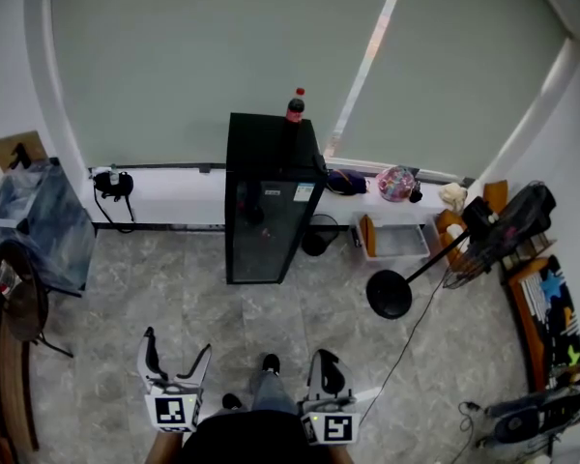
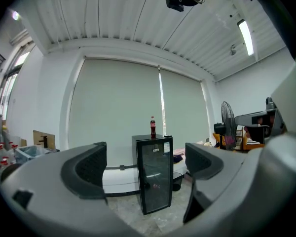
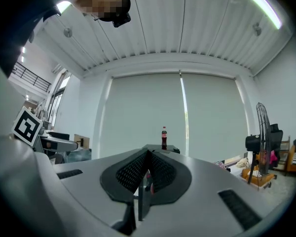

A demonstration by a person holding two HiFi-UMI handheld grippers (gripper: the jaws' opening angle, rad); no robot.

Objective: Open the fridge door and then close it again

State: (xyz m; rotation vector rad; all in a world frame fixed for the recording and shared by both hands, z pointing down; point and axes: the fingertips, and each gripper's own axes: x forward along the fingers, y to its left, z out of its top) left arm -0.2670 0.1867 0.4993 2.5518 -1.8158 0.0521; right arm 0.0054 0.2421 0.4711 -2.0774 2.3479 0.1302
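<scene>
A small black fridge [image 1: 269, 199] with a glass door stands against the far window wall, its door closed. A red-capped cola bottle [image 1: 295, 106] sits on its top. In the left gripper view the fridge [image 2: 154, 173] shows between the jaws, far off, with the bottle [image 2: 152, 127] above it. My left gripper [image 1: 178, 354] is open and holds nothing. My right gripper [image 1: 326, 365] is shut with nothing between its pads; in its own view the bottle [image 3: 164, 138] rises above the closed jaws. Both grippers hang low near the person, well short of the fridge.
A white ledge [image 1: 174, 196] runs along the wall behind the fridge. A standing fan [image 1: 469, 235] with a round black base [image 1: 389, 294] stands to the right. A covered cart [image 1: 37, 222] and a chair [image 1: 19, 303] stand at the left. Tiled floor [image 1: 213, 317] lies between me and the fridge.
</scene>
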